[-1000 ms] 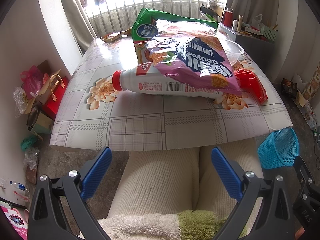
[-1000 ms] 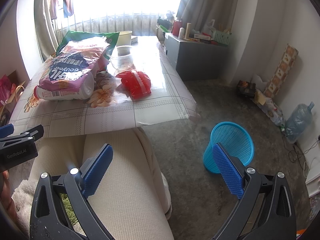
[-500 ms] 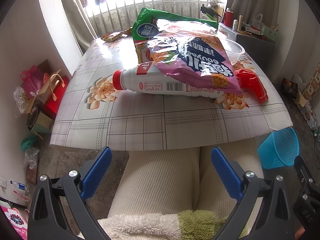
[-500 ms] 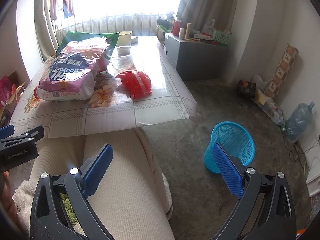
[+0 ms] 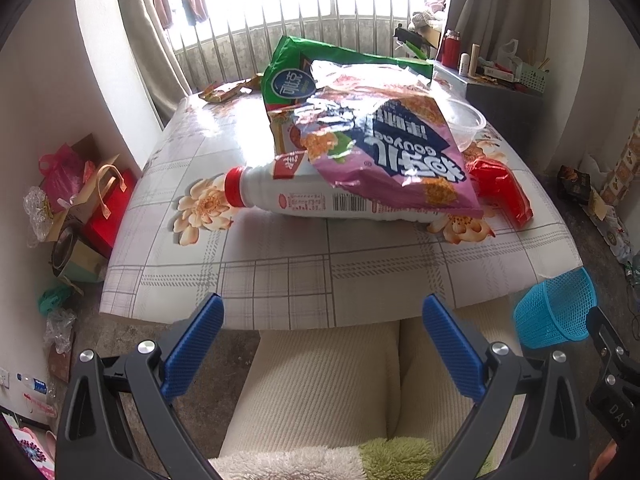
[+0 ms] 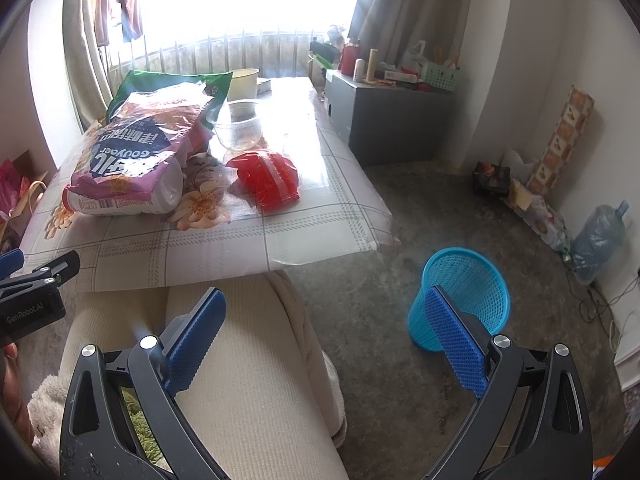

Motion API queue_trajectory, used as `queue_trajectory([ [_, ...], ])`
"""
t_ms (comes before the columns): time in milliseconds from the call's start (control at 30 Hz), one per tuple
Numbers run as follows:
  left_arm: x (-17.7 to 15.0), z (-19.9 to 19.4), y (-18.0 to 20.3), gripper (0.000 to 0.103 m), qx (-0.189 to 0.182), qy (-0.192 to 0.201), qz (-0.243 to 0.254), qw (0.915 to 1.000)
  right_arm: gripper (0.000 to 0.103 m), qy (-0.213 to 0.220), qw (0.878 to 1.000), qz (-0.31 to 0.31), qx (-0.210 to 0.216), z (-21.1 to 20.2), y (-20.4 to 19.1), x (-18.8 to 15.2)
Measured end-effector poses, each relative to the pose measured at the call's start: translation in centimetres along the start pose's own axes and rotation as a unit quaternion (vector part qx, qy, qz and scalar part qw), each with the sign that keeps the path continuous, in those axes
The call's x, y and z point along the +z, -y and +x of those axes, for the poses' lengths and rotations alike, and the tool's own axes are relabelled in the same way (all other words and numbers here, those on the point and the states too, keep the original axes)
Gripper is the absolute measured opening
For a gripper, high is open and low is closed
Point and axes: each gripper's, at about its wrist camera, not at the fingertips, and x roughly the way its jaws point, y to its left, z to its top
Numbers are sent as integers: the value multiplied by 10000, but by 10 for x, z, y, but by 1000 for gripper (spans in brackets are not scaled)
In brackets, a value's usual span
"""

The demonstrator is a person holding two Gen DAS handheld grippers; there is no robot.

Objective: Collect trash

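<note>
Currently both tools idle above the operator's lap, short of the table (image 5: 280,272) edge. The left gripper (image 5: 322,344) and right gripper (image 6: 326,336) each have jaws spread wide, holding nothing. Trash lies on the table: a purple snack bag (image 5: 384,160) draped over a white bottle (image 5: 304,200) lying on its side, with a red wrapper (image 6: 266,176) just beside them. The blue basket (image 6: 464,296) stands on the floor at the right. Recommended procedure: lift the loose bag first, pinching 1 free edge, so the bottle does not roll.
</note>
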Motion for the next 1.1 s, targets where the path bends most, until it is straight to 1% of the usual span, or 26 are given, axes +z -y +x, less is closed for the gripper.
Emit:
queue_trajectory([
  [100, 14, -5, -4, 98, -33, 323, 39, 9995, 95, 69, 9999, 73, 29, 5, 2, 8],
  [167, 23, -5, -8, 98, -78, 422, 31, 9991, 95, 134, 9998, 120, 91, 9, 2, 14],
  [267, 34, 1, -17, 98, -363, 429, 22, 9984, 95, 232, 9993, 157, 228, 15, 3, 23],
  [367, 47, 7, -29, 98, -773, 478, -24, 9959, 95, 263, 9985, 233, 421, 24, 5, 30],
  [433, 55, 8, -39, 98, -1139, 707, -68, 9910, 95, 271, 9981, 304, 463, 30, 6, 36],
  [533, 69, 9, -54, 98, -1638, 1055, -269, 9805, 95, 252, 9978, 340, 518, 39, 7, 43],
  [667, 101, 14, -67, 98, -1881, 1170, -530, 9737, 95, 263, 9977, 310, 538, 51, 7, 56],
  [733, 120, 17, -72, 98, -2066, 1216, -609, 9689, 95, 275, 9974, 311, 590, 56, 7, 61],
  [767, 130, 21, -75, 98, -2212, 1161, -682, 9659, 95, 277, 9972, 316, 620, 60, 6, 63],
  [833, 150, 34, -83, 98, -2649, 961, -964, 9546, 95, 251, 9963, 332, 750, 67, 6, 69],
  [900, 168, 52, -89, 97, -3026, 670, -1268, 9423, 93, 219, 9949, 375, 908, 75, 7, 73],
  [967, 186, 75, -90, 97, -3350, 334, -1391, 9313, 91, 167, 9943, 365, 991, 83, 7, 77],
  [1000, 191, 87, -90, 95, -3411, 199, -1408, 9292, 91, 134, 9941, 341, 1020, 88, 4, 79],
  [1033, 197, 98, -91, 89, -3382, 79, -1472, 9295, 91, 92, 9937, 325, 1065, 92, 3, 81],
  [1100, 207, 117, -92, 86, -3378, -148, -1550, 9282, 91, 6, 9926, 322, 1172, 98, 3, 81],
])
